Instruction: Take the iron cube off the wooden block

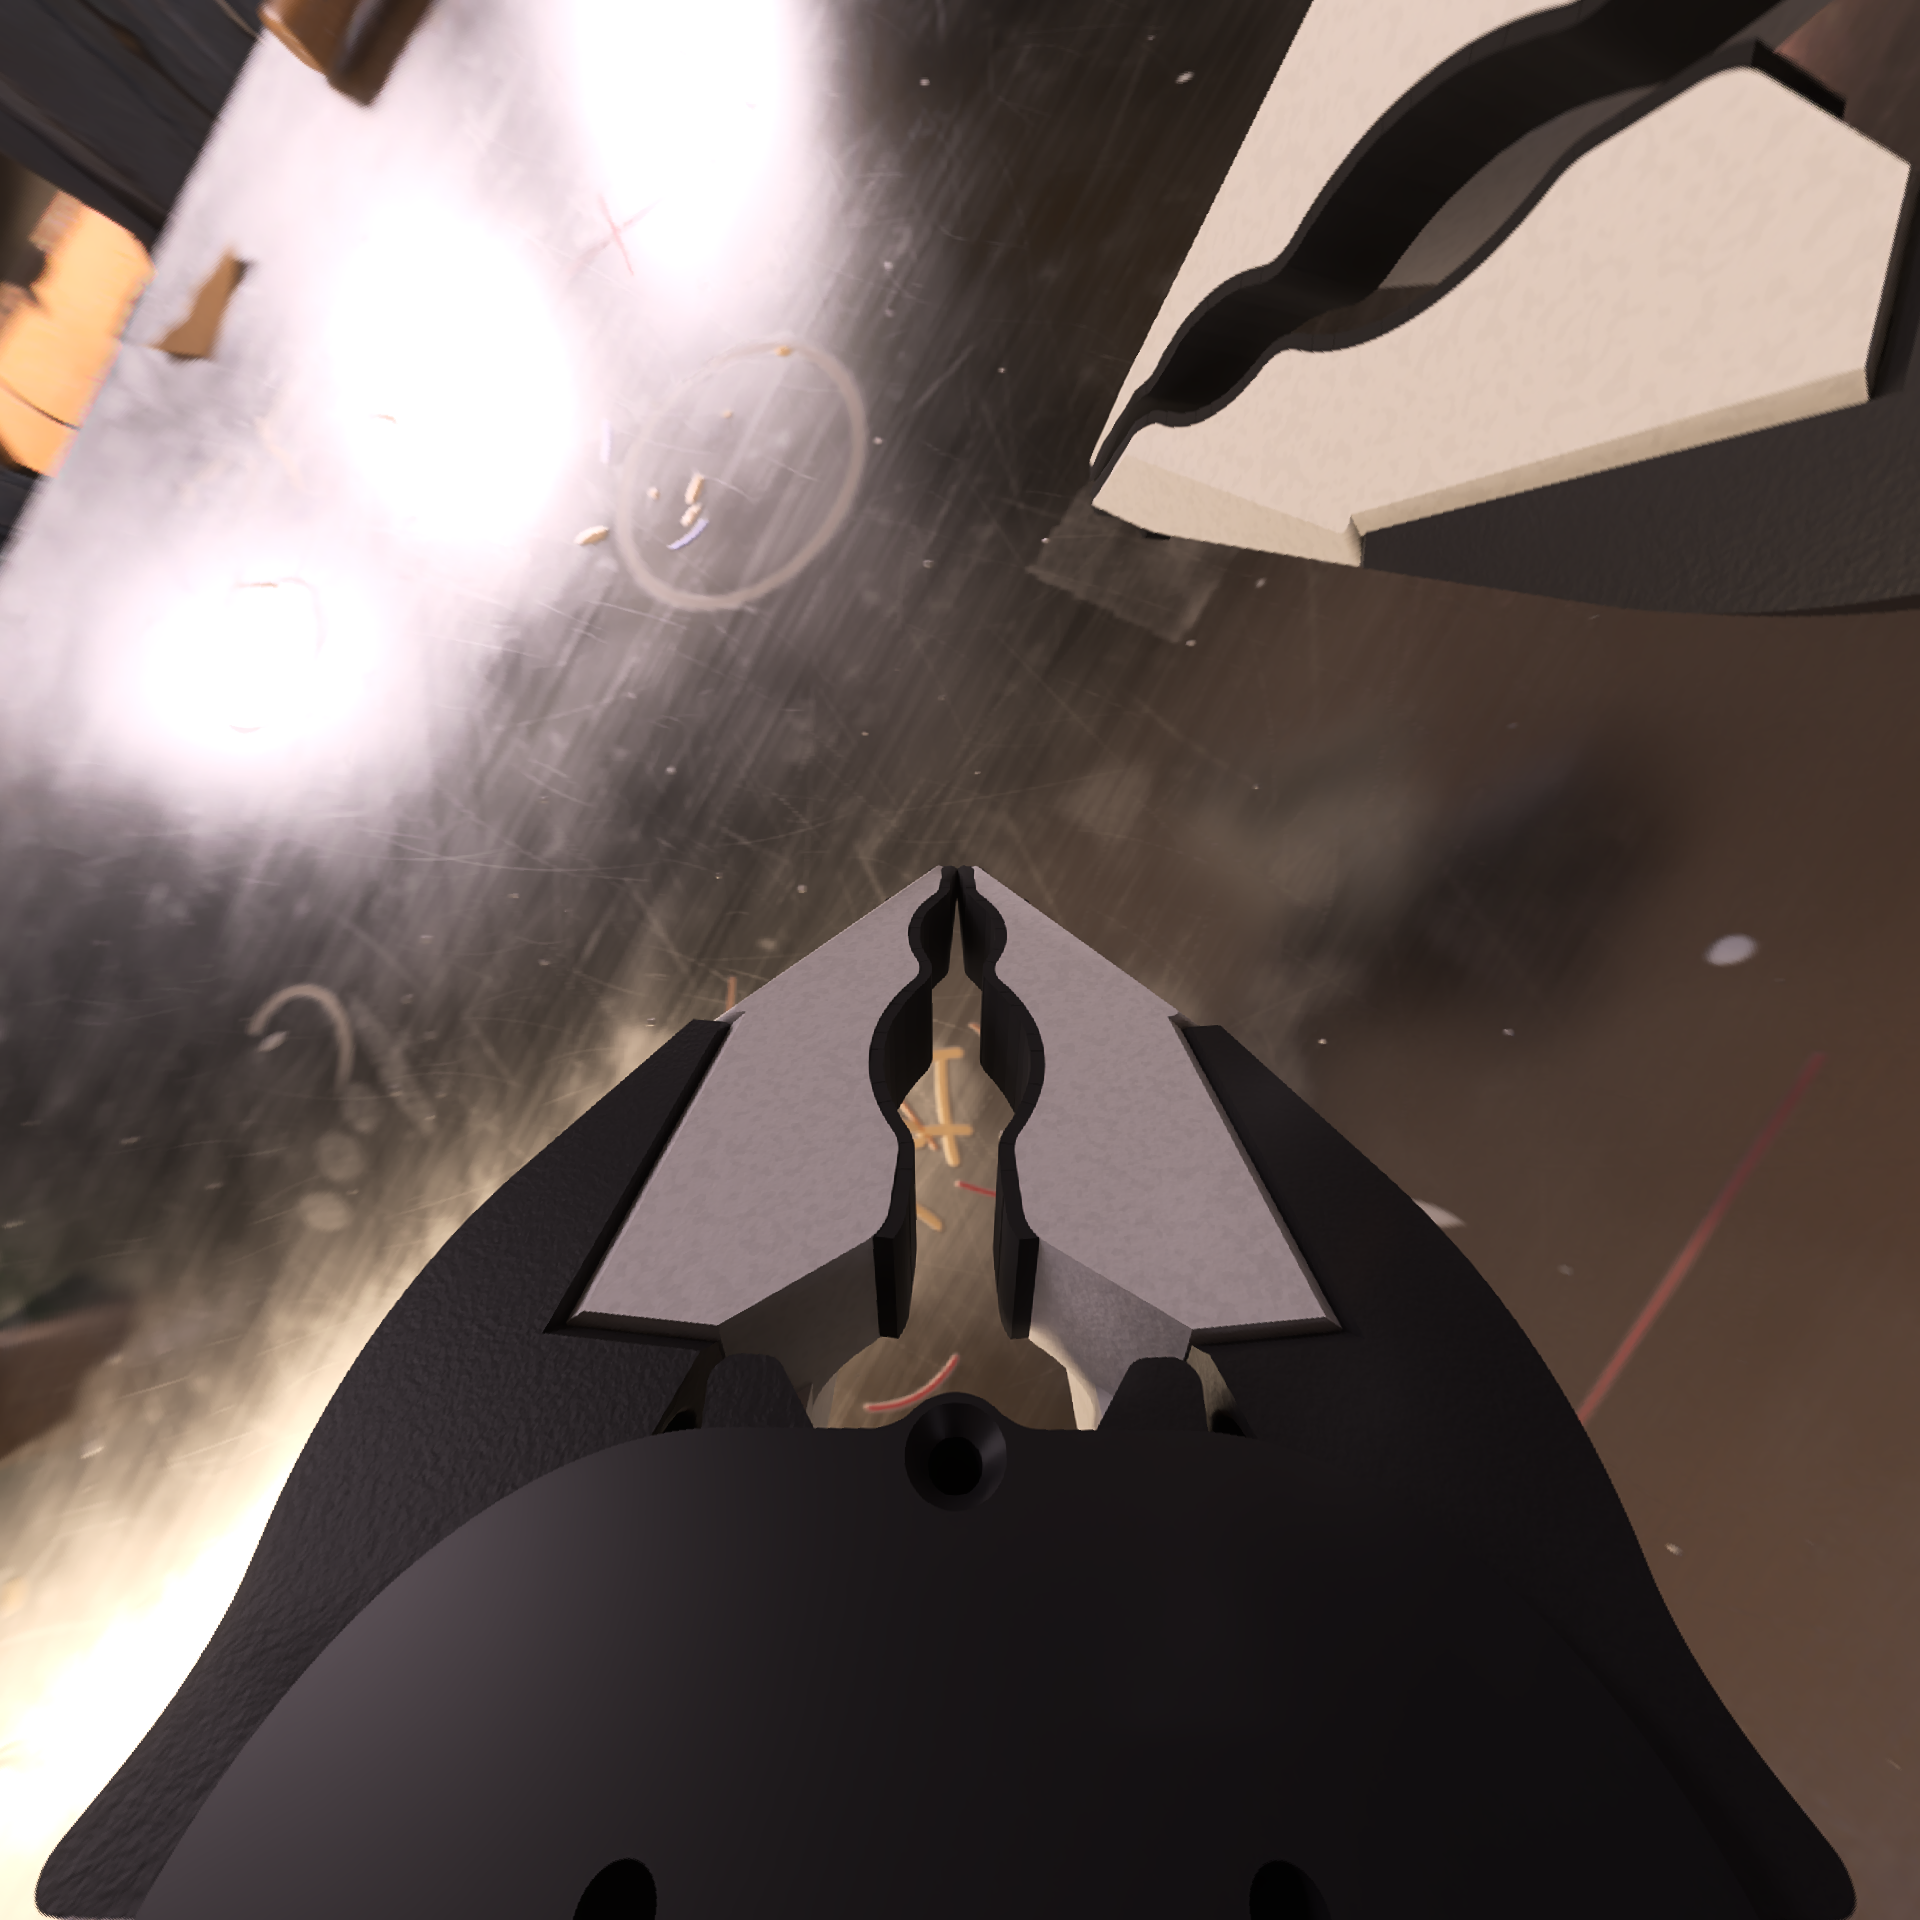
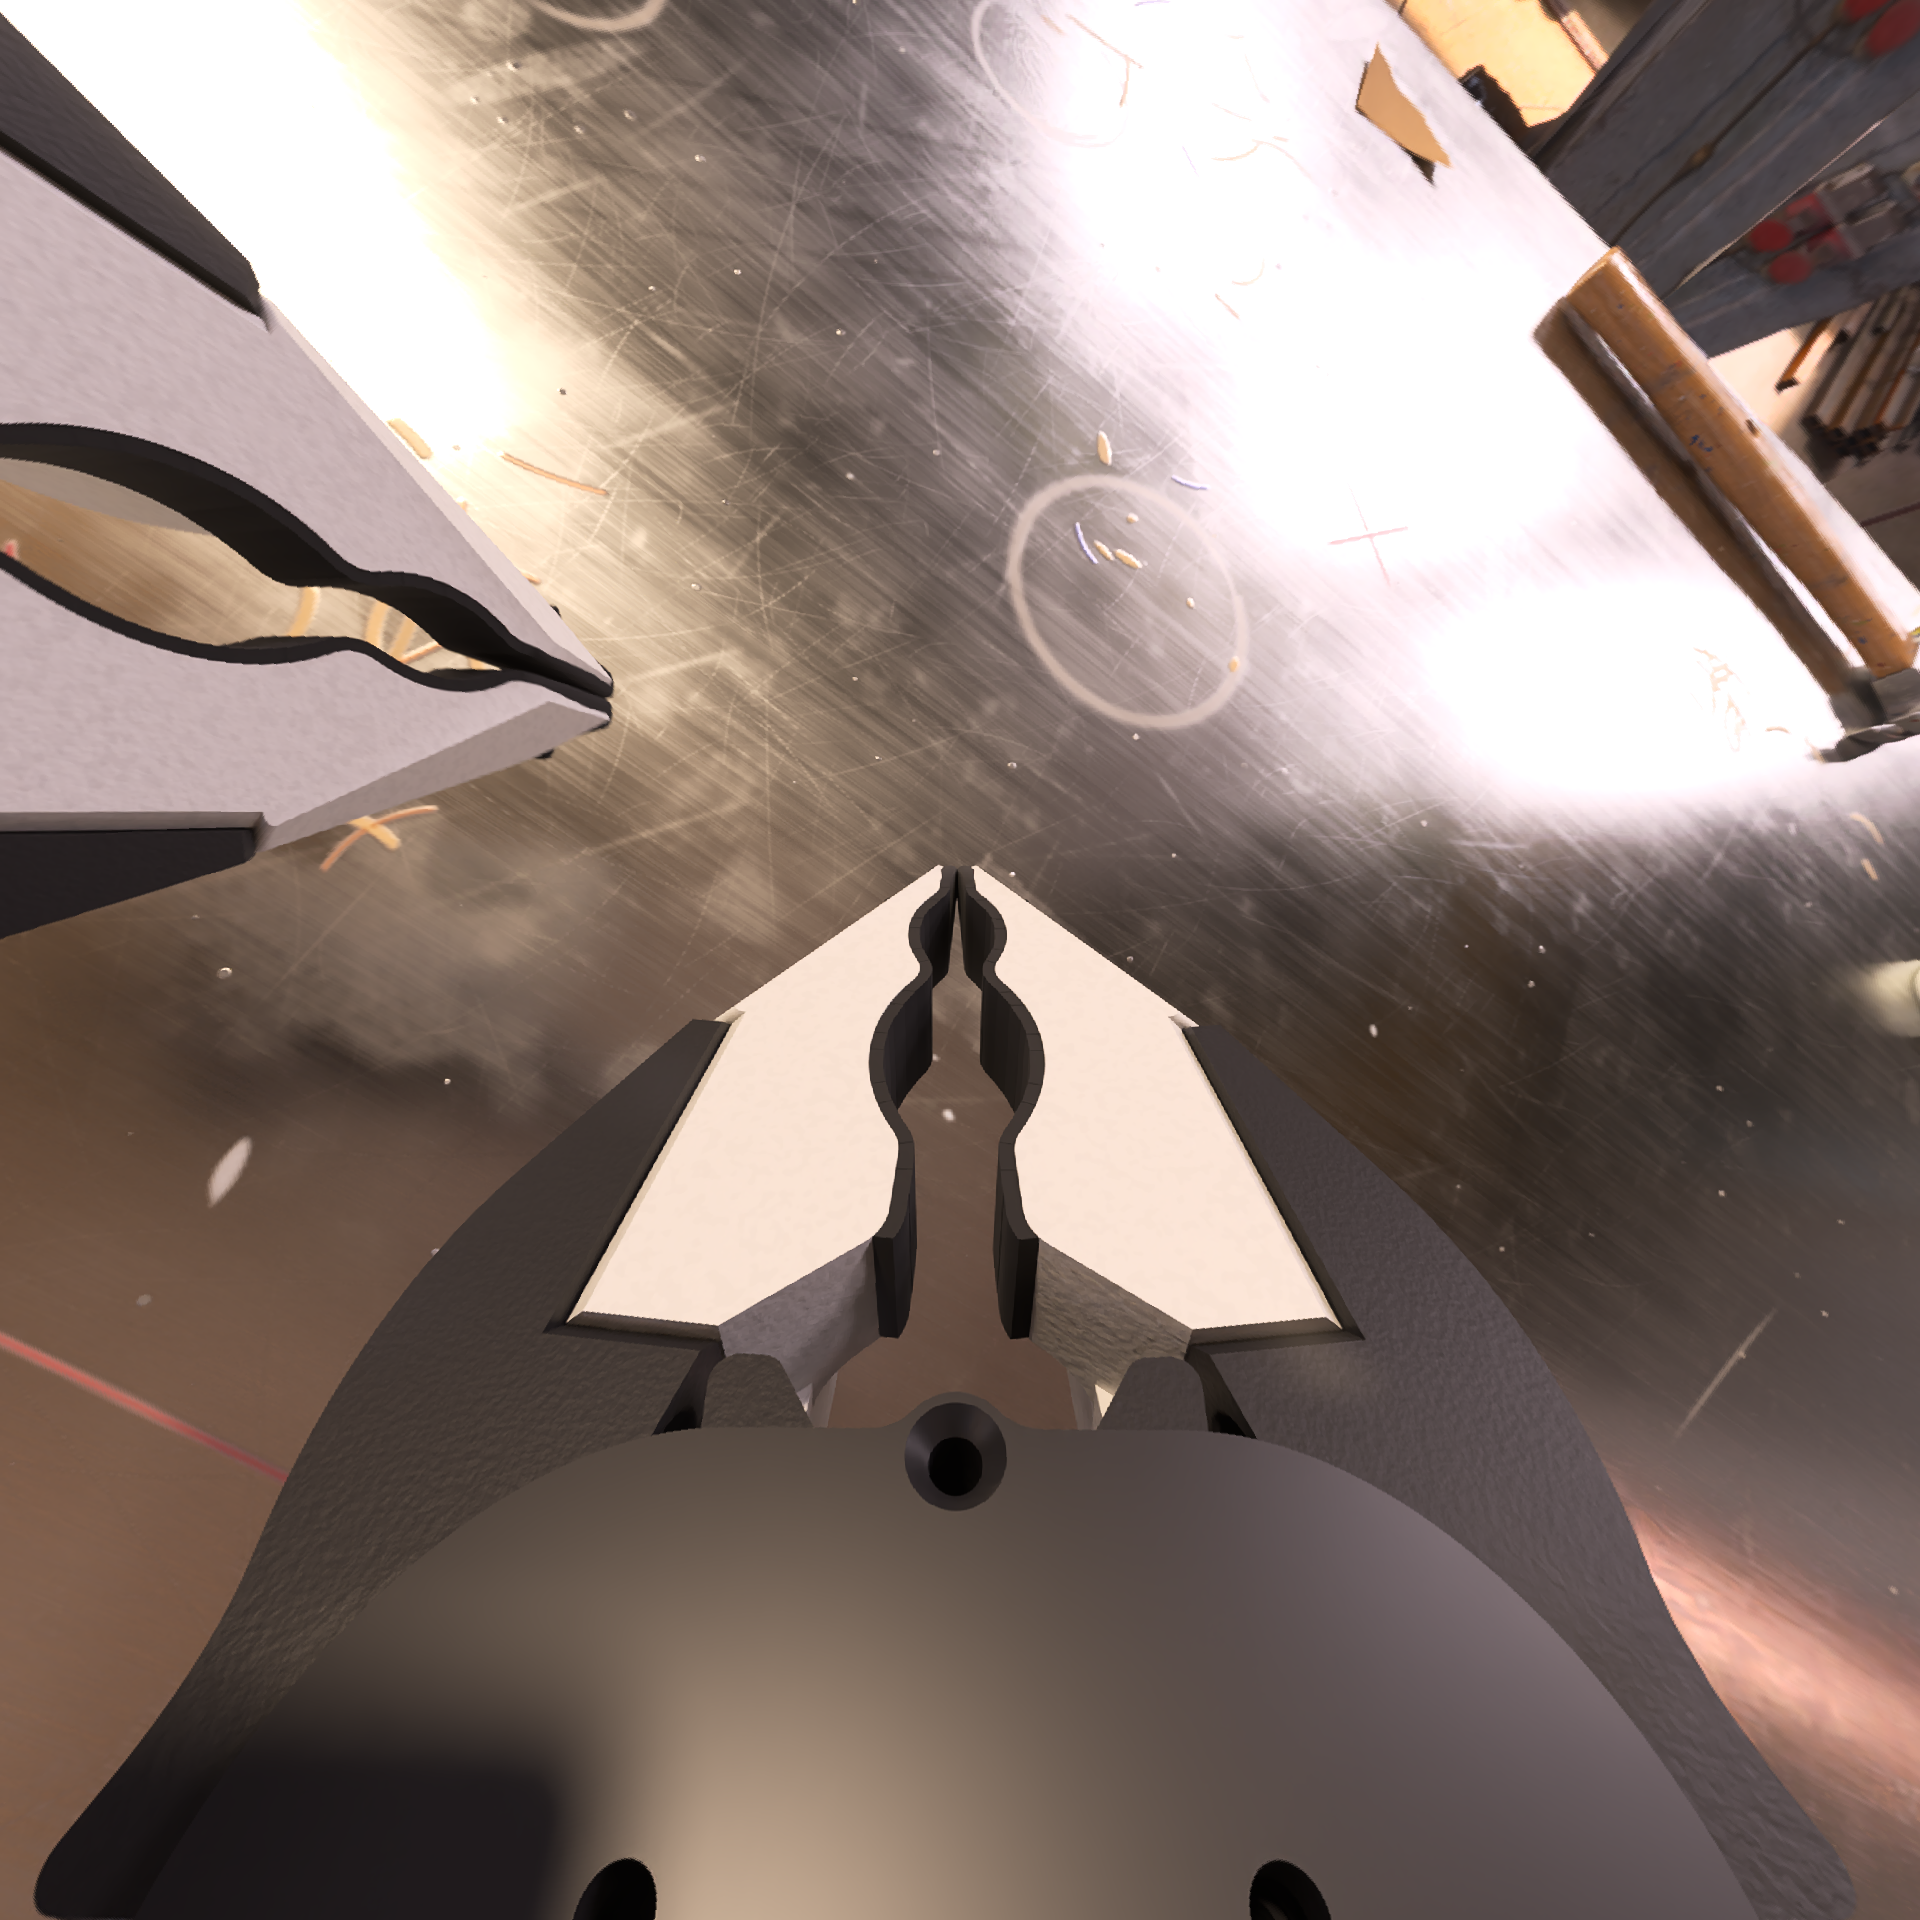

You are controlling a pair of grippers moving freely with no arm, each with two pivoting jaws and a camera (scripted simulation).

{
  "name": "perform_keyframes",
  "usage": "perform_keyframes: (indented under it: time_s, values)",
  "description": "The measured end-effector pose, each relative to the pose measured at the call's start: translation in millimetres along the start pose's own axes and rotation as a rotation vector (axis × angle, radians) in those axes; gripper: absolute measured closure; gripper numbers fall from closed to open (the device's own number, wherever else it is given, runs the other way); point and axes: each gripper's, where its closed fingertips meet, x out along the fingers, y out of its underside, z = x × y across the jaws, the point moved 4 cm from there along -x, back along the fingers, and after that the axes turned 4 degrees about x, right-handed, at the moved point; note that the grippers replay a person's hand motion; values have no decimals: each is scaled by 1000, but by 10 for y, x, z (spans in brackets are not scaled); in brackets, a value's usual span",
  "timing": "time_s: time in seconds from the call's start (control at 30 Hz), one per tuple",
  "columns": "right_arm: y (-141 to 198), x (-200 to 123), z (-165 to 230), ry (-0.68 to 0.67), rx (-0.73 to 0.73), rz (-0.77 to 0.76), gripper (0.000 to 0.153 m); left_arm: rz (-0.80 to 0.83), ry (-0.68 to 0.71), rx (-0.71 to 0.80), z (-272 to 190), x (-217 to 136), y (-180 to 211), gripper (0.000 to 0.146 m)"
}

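Observation:
Neither the iron cube nor the wooden block shows in either view. My left gripper (image 1: pixel 956 878) is shut and empty, its tips touching, low over a scratched metal tabletop (image 1: pixel 727 727). My right gripper (image 2: pixel 956 873) is also shut and empty over the same tabletop (image 2: pixel 831 416). Each gripper shows in the other's view: the right one at the upper right of the left wrist view (image 1: pixel 1117 457), the left one at the left of the right wrist view (image 2: pixel 597 696). Their tips lie close together, angled toward each other.
A hammer with a wooden handle (image 2: pixel 1725 457) lies near the table's far right edge. A torn cardboard scrap (image 2: pixel 1397 109) lies at the far edge; it also shows in the left wrist view (image 1: pixel 203 312). Ring stains, shavings and bright glare mark the metal.

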Motion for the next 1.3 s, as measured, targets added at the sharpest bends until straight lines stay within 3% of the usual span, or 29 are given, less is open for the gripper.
perform_keyframes:
  time_s: [0.1,0.23,0.3,0.4,0.47,0.57,0.67,0.77,1.1,1.3]
  values:
    - [26,49,26,-43,20,11,153,8,152,-122,48,77,21,146]
    - [-65,208,-44,-283,252,-61,151,-66,256,-459,631,289,14,141]
    - [-141,229,-241,-213,299,-94,135,-25,258,-553,882,275,72,130]
    - [-216,-16,-412,-105,316,-273,133,-110,235,-655,991,14,204,121]
    - [-134,-214,-392,-60,322,-393,133,-217,174,-657,934,-195,339,119]
    - [139,-390,-224,-35,297,-497,132,-364,19,-637,797,-504,590,104]
    - [502,-506,-51,-34,318,-474,130,-455,-115,-592,676,-800,768,100]
    - [650,-699,-41,-57,417,-520,130,-436,-242,-521,580,-981,918,99]
    - [703,-799,-413,73,404,-580,127,-414,-249,-524,491,-1056,1030,94]
    - [672,-730,-384,20,440,-582,129,-423,-180,-493,434,-993,971,99]
